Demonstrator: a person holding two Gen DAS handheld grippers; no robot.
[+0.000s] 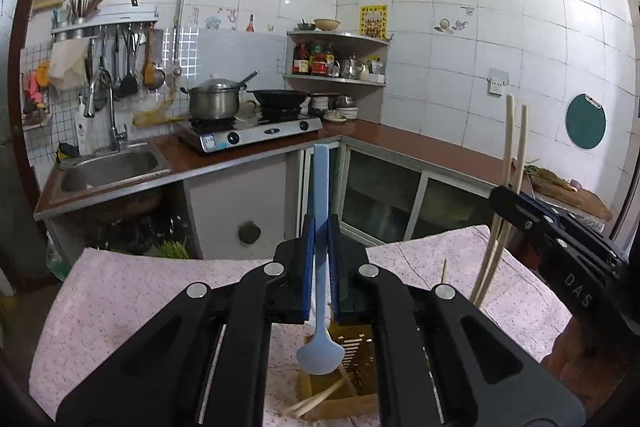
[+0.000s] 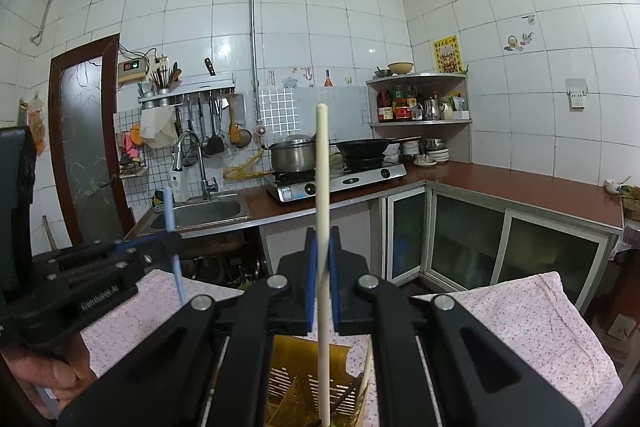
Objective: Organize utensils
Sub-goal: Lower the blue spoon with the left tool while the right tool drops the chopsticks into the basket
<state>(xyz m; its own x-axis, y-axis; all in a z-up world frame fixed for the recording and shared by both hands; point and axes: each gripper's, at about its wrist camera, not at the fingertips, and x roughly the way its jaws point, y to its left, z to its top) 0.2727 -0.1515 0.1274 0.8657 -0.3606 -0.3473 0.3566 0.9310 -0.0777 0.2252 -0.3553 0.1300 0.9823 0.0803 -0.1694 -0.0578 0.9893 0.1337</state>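
Left wrist view: a blue spoon [image 1: 321,255] is clamped upright in the left gripper [image 1: 321,259], bowl down, handle up, above the yellow slotted holder [image 1: 354,347] on the pink cloth [image 1: 120,291]. Chopsticks [image 2: 322,267] are pinched near-vertical in the right gripper [image 2: 322,279], over the same holder, with loose chopsticks [image 1: 316,397] lying in it
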